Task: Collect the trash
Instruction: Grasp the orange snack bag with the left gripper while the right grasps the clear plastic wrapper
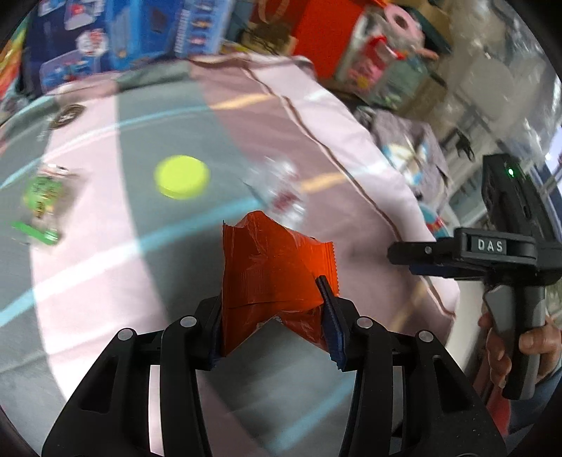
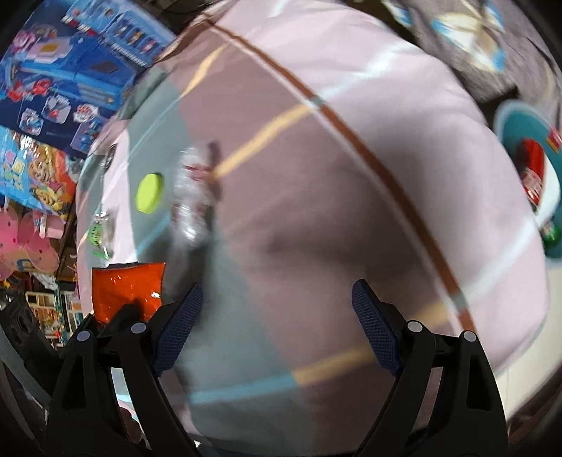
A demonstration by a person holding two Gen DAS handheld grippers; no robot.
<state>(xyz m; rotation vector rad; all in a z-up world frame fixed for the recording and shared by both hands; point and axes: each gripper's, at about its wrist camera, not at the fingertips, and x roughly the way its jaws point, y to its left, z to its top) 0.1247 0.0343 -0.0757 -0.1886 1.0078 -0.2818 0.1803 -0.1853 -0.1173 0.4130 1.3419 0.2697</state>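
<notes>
A crumpled orange wrapper (image 1: 270, 274) is lifted above the pink and grey quilt (image 1: 87, 281), with my left gripper (image 1: 268, 291) shut on its lower part. The same orange wrapper (image 2: 126, 284) shows at the lower left of the right wrist view. On the quilt lie a yellow-green disc (image 1: 182, 176), a clear crumpled wrapper with red print (image 1: 281, 190) and a green and clear packet (image 1: 42, 200). My right gripper (image 2: 277, 291) hangs open over bare quilt (image 2: 351, 211), nothing between its fingers. The disc (image 2: 150, 192), clear wrapper (image 2: 193, 197) and green packet (image 2: 100, 232) lie ahead and to its left.
Blue toy boxes (image 1: 105, 35) and a red box (image 1: 326, 31) stand behind the quilt. The quilt's edge drops off at the right (image 1: 439, 281), with grey printed fabric (image 1: 414, 147) beyond. A person's hand (image 1: 534, 341) holds the right gripper's handle. A teal plate-like item (image 2: 520, 168) lies past the quilt.
</notes>
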